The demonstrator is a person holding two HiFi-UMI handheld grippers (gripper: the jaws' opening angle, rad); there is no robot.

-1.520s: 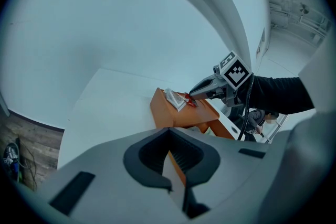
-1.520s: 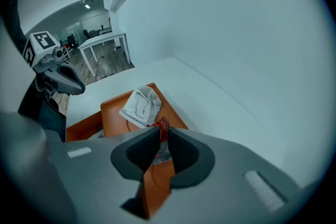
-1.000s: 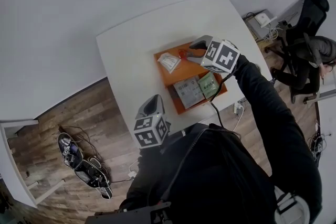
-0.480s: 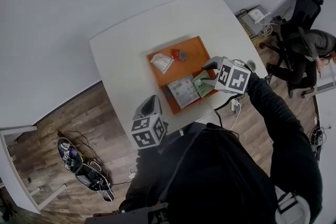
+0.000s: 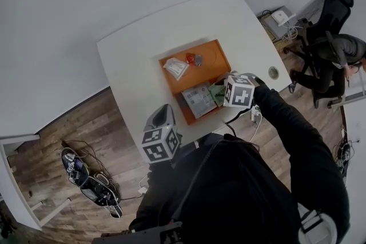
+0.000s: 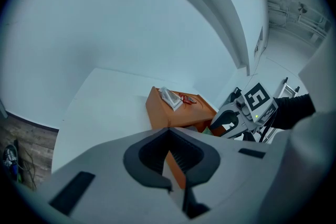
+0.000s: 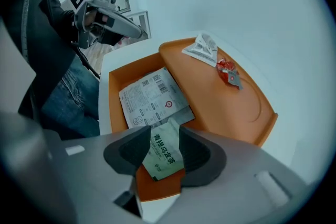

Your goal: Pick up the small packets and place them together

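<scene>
An orange tray (image 5: 214, 63) sits on the white surface (image 5: 131, 60). The left gripper (image 6: 170, 165) at the tray's 7 o'clock is closed and empty. The right gripper (image 7: 161, 148), its jaws just opening, straddles the green packet (image 5: 216, 94), which lies loose at the tray's 5 o'clock.

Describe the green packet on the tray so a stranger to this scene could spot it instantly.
On the white table sits an orange tray; at its end nearest the person, two flat packets lie together. The green packet is the smaller one, beside the large white printed sachet. It is the only green thing there, with dark characters on it.
</scene>
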